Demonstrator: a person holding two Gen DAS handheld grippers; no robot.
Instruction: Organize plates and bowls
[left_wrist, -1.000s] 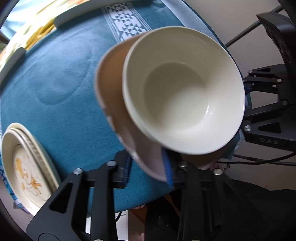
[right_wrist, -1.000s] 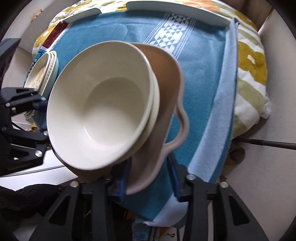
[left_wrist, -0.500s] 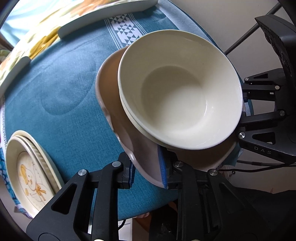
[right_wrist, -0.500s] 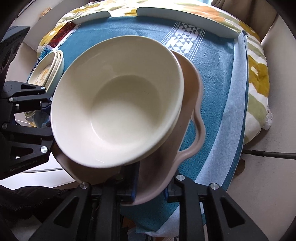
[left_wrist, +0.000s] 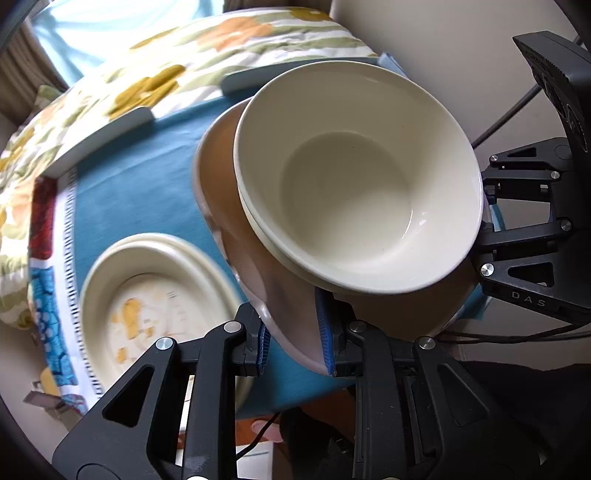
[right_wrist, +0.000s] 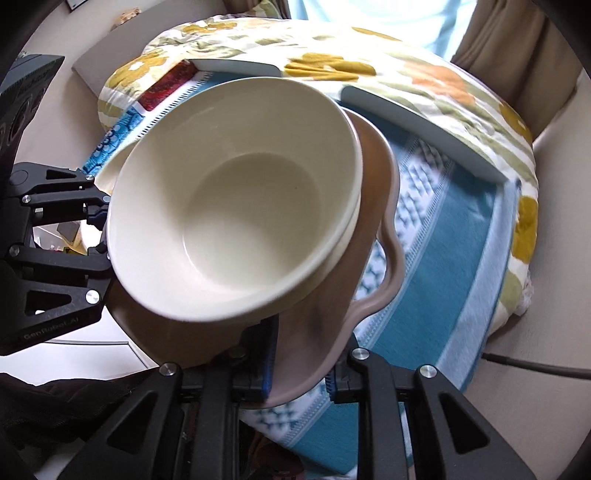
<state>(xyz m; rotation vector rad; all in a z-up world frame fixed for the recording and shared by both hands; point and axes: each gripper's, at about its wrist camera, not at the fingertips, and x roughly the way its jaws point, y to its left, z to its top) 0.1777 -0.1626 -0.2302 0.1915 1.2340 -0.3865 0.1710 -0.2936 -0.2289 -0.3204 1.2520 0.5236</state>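
Observation:
A brown handled plate (left_wrist: 236, 206) hangs tilted above the blue cloth, and two nested cream bowls (left_wrist: 351, 177) sit on it. My left gripper (left_wrist: 295, 332) is shut on the plate's near rim. On the opposite rim my right gripper (right_wrist: 303, 365) is shut as well, just beside the plate's handle (right_wrist: 391, 258). Each gripper also shows in the other's view: the right gripper (left_wrist: 517, 206) and the left gripper (right_wrist: 99, 229). A stack of cream plates (left_wrist: 147, 295) with a yellow cartoon print lies on the cloth below and left of the carried load.
The blue cloth (left_wrist: 129, 177) covers a low surface draped with a floral quilt (left_wrist: 184, 55). Pale flat trays (left_wrist: 110, 129) (right_wrist: 424, 129) lie along the cloth's far edge. Bare floor and a cable (right_wrist: 535, 369) are off to the right.
Both grippers have lifted the brown plate with its bowls and carried it toward the printed plate stack, which is now much closer in the left wrist view. The right jaws narrowed on the rim.

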